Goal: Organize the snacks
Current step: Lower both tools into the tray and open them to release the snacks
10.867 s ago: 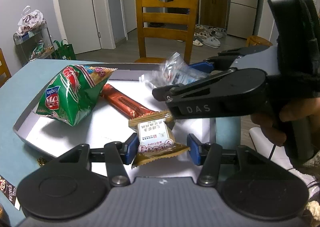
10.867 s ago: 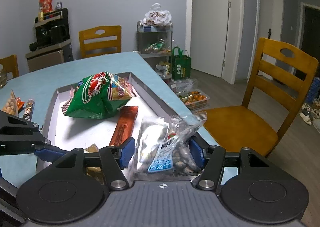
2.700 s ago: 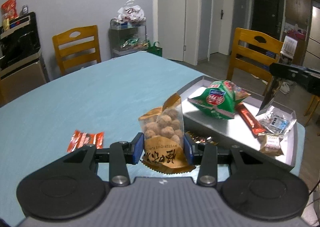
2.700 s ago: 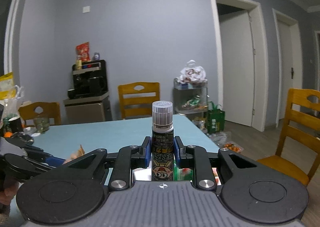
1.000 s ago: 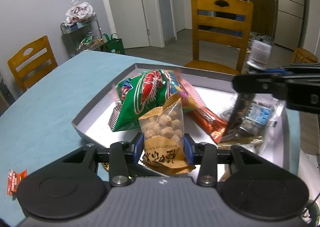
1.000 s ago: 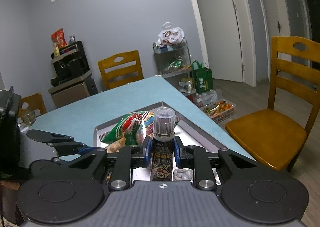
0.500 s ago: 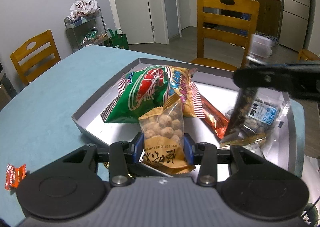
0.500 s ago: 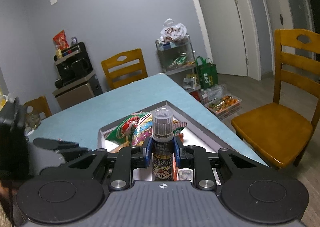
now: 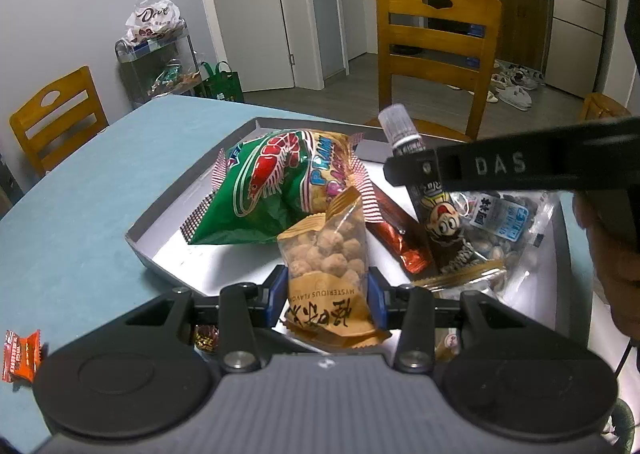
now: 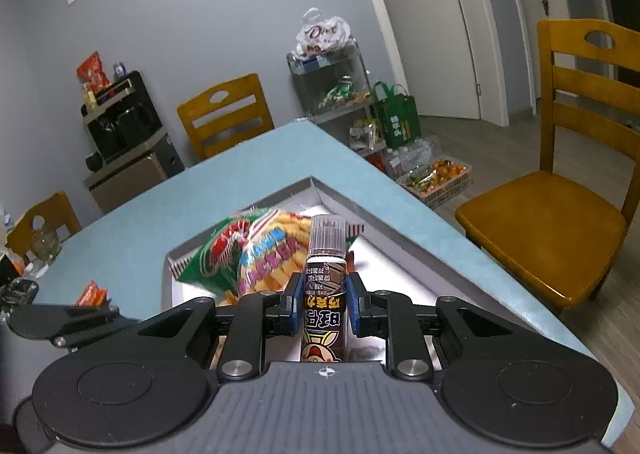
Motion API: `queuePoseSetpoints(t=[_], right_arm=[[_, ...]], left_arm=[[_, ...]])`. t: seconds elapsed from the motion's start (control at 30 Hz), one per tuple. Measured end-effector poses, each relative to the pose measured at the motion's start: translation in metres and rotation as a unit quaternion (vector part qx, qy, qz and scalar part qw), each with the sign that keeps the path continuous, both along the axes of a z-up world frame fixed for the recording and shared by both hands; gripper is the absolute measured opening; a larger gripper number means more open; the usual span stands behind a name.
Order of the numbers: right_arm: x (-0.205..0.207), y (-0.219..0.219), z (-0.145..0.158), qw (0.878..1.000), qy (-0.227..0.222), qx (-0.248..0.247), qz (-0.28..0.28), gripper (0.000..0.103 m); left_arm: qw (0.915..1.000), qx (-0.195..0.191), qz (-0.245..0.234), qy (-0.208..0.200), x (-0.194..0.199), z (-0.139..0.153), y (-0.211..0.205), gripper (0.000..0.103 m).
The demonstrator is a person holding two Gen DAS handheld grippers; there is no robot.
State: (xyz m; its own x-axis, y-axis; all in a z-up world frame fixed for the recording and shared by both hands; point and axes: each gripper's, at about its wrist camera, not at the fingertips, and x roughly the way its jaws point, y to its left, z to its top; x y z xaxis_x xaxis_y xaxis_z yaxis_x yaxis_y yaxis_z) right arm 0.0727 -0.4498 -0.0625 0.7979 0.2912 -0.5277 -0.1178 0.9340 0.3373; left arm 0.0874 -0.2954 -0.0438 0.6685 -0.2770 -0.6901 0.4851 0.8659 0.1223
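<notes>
Blue pads of the left gripper (image 9: 327, 296) clamp a snack pouch (image 9: 329, 274); the right gripper (image 10: 322, 304) grasps a bottle (image 10: 324, 286) over the tray (image 9: 168, 210).

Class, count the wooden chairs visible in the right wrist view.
3: one by the far wall, one at the left edge, and one at right beside the table. Others may be out of view.

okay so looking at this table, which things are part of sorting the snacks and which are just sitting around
Part of the job: tray, prawn cracker bag, nut pouch in the left tool, bottle in the right tool.

Just around: chair, snack rack, green bag.
</notes>
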Motion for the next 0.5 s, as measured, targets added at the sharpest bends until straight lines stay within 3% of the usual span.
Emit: queuePoseSetpoints(t=[0.5], right_arm=[[-0.008,-0.007,-0.005,1.000,0.009,-0.008,-0.026,0.024]], left_arm=[[0.9991,0.020,0.022,-0.029,0.024,-0.005,-0.006,0.039]])
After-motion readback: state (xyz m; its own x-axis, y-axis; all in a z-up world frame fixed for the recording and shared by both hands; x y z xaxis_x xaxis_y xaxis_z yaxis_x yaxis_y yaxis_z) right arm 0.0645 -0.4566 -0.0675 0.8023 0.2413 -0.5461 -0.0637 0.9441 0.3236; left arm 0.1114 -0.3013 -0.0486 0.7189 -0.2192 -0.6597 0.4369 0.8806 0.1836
